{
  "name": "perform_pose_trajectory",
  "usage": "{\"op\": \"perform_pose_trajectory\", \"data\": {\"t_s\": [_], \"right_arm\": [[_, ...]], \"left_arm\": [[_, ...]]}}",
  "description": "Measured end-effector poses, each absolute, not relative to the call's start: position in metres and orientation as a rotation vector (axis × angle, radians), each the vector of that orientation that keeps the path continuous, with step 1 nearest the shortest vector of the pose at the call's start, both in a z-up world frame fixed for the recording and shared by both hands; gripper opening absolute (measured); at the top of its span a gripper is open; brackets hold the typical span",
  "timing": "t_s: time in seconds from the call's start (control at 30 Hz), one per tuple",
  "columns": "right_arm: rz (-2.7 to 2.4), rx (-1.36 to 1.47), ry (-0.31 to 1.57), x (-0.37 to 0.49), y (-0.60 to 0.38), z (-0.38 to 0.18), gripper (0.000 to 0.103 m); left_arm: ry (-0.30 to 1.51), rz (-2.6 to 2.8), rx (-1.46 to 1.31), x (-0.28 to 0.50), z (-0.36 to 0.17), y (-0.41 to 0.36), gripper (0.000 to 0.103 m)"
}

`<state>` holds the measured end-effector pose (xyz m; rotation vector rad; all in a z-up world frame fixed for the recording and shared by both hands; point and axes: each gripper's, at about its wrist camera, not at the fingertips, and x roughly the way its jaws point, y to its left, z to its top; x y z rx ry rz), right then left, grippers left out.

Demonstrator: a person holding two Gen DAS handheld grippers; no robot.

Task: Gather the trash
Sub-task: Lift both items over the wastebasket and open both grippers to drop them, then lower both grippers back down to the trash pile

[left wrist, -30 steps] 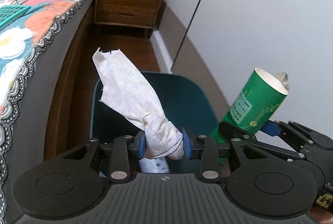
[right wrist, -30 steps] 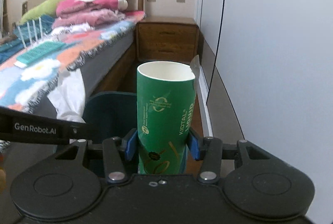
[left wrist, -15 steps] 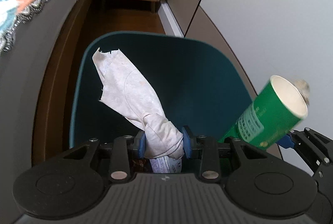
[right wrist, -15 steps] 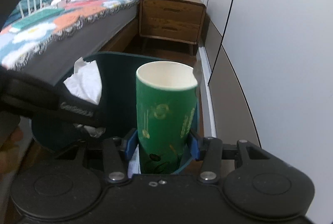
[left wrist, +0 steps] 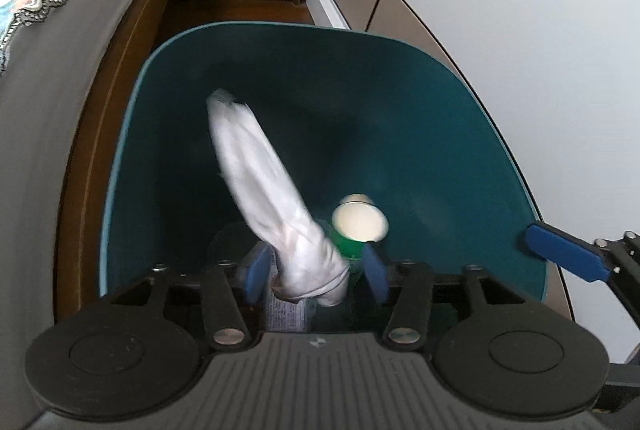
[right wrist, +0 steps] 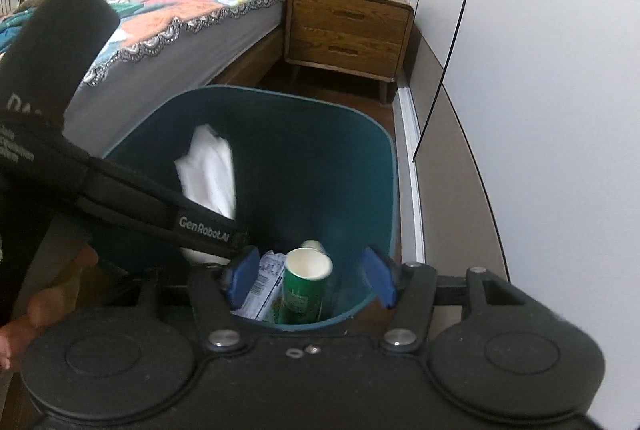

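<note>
Both tools, left (left wrist: pixel 314 276) and right (right wrist: pixel 312 280), just opened, pads clear of tissue (left wrist: pixel 272 206) and cup (right wrist: pixel 306 284) inside bin (right wrist: pixel 360 166).

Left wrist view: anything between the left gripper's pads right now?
Yes: the crumpled white tissue sits between the left gripper's just-opened pads, touching neither, above the teal bin; green cup behind it.

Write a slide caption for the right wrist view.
Open right tool above teal plastic bin, green paper cup dropped inside beside white crumpled tissue.

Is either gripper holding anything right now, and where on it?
Nothing is held. The left gripper has just opened off the tissue wad; the right gripper has just opened, with the green cup down in the bin.
</note>
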<state>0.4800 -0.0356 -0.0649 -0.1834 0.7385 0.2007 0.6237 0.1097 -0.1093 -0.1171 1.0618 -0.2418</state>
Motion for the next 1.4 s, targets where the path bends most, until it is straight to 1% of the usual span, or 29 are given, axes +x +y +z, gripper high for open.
{"op": "perform_pose_trajectory", "data": {"t_s": [0.17, 0.33, 0.53, 0.67, 0.7, 0.87, 0.97, 1.07, 1.1, 1.17, 1.2, 1.27, 1.4], "right_arm": [[0.213, -0.158, 0.728, 0.472, -0.042, -0.054, 0.063], [0.232, -0.107, 0.713, 0.453, -0.056, -0.042, 0.064], [0.258, -0.056, 0.713, 0.424, -0.079, -0.039, 0.068], [0.258, -0.052, 0.728, 0.403, -0.09, -0.048, 0.07], [0.256, -0.049, 0.733, 0.397, -0.092, -0.052, 0.071], [0.251, -0.011, 0.79, 0.367, -0.109, -0.08, 0.072], [0.25, -0.024, 0.827, 0.35, -0.114, -0.101, 0.075], [0.255, -0.028, 0.878, 0.336, -0.116, -0.127, 0.078], [0.258, -0.028, 0.895, 0.332, -0.116, -0.135, 0.078], [0.261, -0.033, 0.932, 0.324, -0.118, -0.155, 0.079], [0.264, -0.031, 0.95, 0.322, -0.117, -0.164, 0.083], [0.288, -0.038, 0.993, 0.315, -0.114, -0.187, 0.087], [0.339, -0.101, 1.065, 0.295, -0.109, -0.229, 0.089]], "left_arm": [[1.024, -0.253, -0.108, 0.612, -0.098, 0.111, 0.057], [0.963, -0.281, -0.097, 0.586, -0.077, 0.117, 0.057], [0.903, -0.319, -0.075, 0.55, -0.058, 0.125, 0.058], [0.872, -0.321, -0.06, 0.529, -0.058, 0.13, 0.059], [0.852, -0.317, -0.042, 0.523, -0.056, 0.129, 0.065], [0.83, -0.339, -0.051, 0.489, -0.06, 0.129, 0.065], [0.855, -0.34, -0.054, 0.473, -0.073, 0.128, 0.067], [0.905, -0.331, -0.064, 0.462, -0.095, 0.126, 0.077], [0.922, -0.323, -0.07, 0.456, -0.104, 0.128, 0.078], [0.972, -0.29, -0.071, 0.452, -0.125, 0.127, 0.078], [0.999, -0.267, -0.077, 0.451, -0.135, 0.127, 0.078], [1.06, -0.233, -0.078, 0.448, -0.159, 0.127, 0.078], [1.204, -0.142, -0.041, 0.443, -0.209, 0.122, 0.078]]}}
